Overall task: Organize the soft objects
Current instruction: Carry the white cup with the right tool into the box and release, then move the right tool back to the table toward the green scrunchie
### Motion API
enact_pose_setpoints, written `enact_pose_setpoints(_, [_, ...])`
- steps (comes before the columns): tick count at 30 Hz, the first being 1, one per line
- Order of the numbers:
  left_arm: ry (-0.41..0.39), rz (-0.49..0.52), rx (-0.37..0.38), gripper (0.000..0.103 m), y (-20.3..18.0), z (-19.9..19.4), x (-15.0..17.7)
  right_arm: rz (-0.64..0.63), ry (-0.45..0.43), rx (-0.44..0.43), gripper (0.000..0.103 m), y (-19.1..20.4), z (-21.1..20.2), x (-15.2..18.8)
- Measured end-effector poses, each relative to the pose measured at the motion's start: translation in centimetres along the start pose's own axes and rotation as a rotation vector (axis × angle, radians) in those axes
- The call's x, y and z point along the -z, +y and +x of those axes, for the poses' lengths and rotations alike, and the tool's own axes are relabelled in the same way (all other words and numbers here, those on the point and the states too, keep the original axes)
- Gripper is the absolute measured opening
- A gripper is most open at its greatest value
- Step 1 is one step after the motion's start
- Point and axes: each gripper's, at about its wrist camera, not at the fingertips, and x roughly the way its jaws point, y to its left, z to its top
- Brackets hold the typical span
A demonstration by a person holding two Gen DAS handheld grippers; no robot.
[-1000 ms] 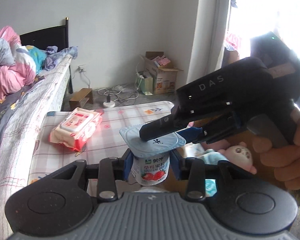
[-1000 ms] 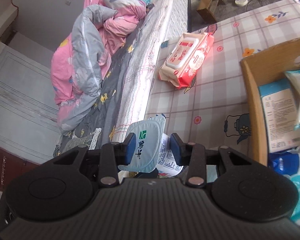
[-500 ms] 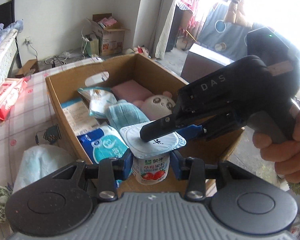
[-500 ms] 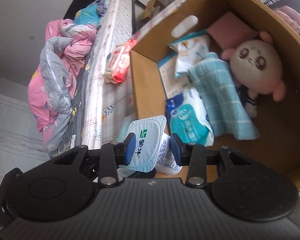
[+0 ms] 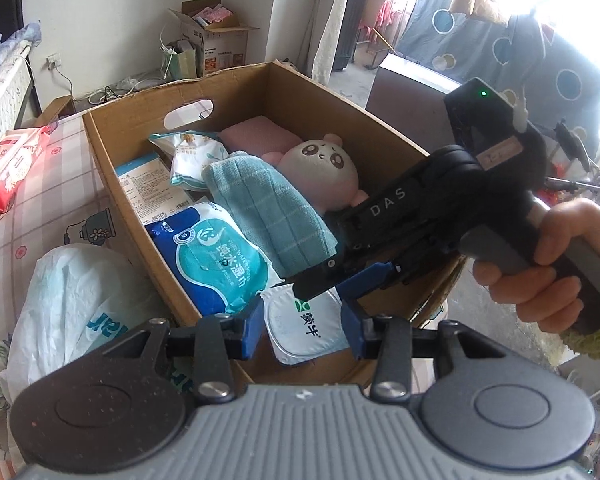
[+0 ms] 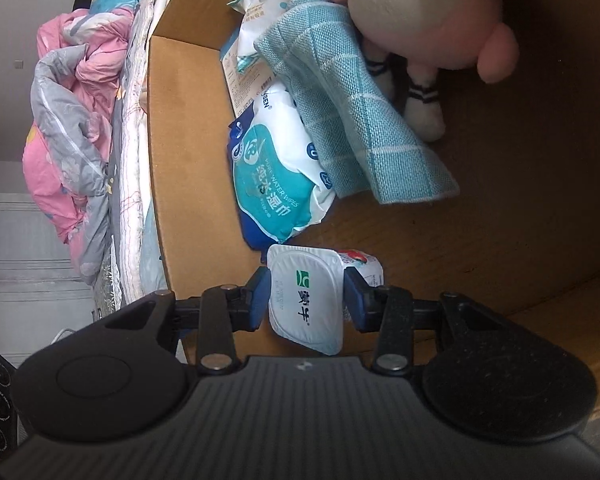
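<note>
Both handheld grippers are closing on one white foil-lidded yogurt cup (image 5: 305, 322): the left gripper (image 5: 303, 330) is squeezing its sides, and the right gripper (image 6: 305, 302) is pinching its lid edges. The cup is hanging over the near corner of a brown cardboard box (image 5: 236, 92), just beside a blue-and-teal wet wipes pack (image 5: 216, 258), a folded teal towel (image 5: 264, 210) and a pink plush doll (image 5: 324, 166).

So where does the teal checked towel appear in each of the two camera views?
Left wrist view: the teal towel lies in the middle of the cardboard box, left of the plush doll.
Right wrist view: upper middle, running diagonally below the doll.
Shared landmark: the blue wet wipes pack touching the towel.
</note>
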Motion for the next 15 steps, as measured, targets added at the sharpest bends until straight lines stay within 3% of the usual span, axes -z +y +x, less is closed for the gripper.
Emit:
enact_pose_setpoints(4, [-0.039, -0.024, -0.002, 0.045, 0.9, -1.7, 0.3, 0.000, -0.023, -0.002, 0.039, -0.2, -0.6, -0.3])
enact_pose_setpoints(8, [-0.093, -0.056, -0.027, 0.060, 2.2, -4.3, 0.8, 0.000, -0.060, -0.004, 0.039, 0.0, -1.5, -0.7])
enact_pose_setpoints(9, [-0.104, -0.069, -0.034, 0.067, 2.7, -5.0, 1.0, -0.010, -0.074, -0.009, 0.042, 0.2, -1.8, -0.7])
enact_pose_setpoints(15, [-0.187, -0.150, -0.088, 0.081, 5.4, -9.0, 2.2, -0.096, -0.162, -0.074, 0.061, 2.8, -4.2, 0.2])
